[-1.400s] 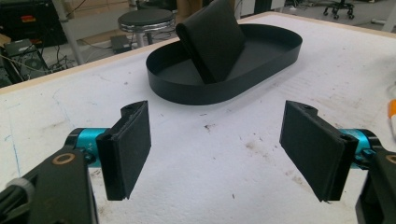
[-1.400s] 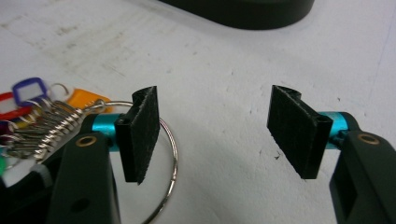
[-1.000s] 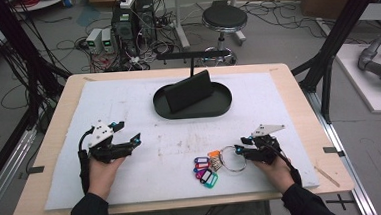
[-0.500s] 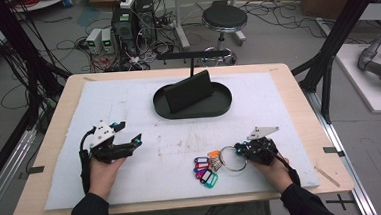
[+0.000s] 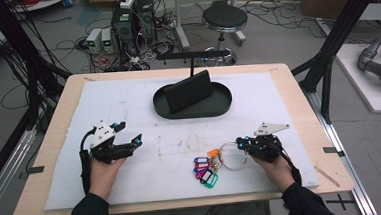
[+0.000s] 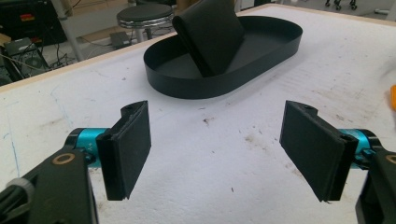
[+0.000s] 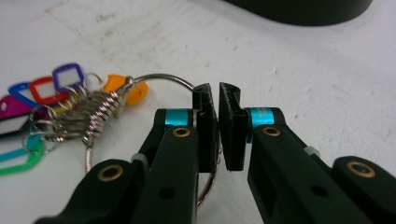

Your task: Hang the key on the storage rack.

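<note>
A metal ring (image 7: 163,77) strung with several coloured key tags (image 7: 65,77) lies on the white mat near the front of the table. In the high view the tags (image 5: 205,170) fan out to the left of the ring (image 5: 229,145). My right gripper (image 7: 218,93) is low over the mat and shut on the ring's right side, with the wire running between its pads. It reaches in from the right (image 5: 240,143). My left gripper (image 5: 132,132) rests at front left, wide open and holding nothing (image 6: 217,144).
A black oval tray (image 5: 194,112) with a tilted black slab (image 5: 190,90) in it stands at the back centre, ahead of the left gripper (image 6: 224,84). The white mat (image 5: 127,91) covers most of the wooden table. A stool (image 5: 224,19) and cables lie beyond the far edge.
My right gripper has crept a little to the left, onto the ring. The left gripper has stayed where it was, still open.
</note>
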`<state>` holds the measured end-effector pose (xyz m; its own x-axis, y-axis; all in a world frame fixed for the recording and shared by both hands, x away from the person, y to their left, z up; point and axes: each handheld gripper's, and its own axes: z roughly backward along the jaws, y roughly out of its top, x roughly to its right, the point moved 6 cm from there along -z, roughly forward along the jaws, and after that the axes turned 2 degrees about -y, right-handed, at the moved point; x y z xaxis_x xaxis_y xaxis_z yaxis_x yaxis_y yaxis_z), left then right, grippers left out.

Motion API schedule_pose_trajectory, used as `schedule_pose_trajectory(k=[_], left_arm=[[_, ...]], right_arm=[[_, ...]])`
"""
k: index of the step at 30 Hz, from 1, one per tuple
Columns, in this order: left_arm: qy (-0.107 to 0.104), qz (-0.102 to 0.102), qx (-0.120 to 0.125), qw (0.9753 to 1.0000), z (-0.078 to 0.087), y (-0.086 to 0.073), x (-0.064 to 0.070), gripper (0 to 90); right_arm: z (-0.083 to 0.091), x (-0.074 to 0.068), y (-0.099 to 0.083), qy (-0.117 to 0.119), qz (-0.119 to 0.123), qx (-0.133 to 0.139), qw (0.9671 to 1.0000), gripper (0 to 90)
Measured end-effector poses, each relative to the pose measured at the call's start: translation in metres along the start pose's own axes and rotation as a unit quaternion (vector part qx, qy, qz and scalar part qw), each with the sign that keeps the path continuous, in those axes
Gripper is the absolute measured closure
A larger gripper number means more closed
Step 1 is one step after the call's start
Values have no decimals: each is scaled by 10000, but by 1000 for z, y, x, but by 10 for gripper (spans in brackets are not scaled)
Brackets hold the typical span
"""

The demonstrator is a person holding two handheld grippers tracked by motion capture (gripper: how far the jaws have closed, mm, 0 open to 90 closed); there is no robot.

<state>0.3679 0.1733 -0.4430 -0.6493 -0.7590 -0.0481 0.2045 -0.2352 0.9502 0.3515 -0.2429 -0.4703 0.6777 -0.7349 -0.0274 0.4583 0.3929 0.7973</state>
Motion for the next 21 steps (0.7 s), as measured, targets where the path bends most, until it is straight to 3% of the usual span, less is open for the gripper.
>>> schedule_pose_trajectory(k=[4,8,12,17,21], left_arm=[[-13,14,5,10000,0,0,0,248],[-16,0,7,10000,-1,0,1,248],[-43,4,-11,10000,-2,-1,1,248],[-79,-28,-25,10000,-3,0,3,248],[-80,-35,-40,10000,-3,-1,4,248]], right_arm=[[8,4,5,16,-125,266,9996,900],[6,10,0,-11,-194,117,9997,891],[2,12,-3,-77,-285,5,9996,801],[-14,8,-9,28,-171,-356,9992,724],[-25,1,-10,-67,208,-577,9981,715]])
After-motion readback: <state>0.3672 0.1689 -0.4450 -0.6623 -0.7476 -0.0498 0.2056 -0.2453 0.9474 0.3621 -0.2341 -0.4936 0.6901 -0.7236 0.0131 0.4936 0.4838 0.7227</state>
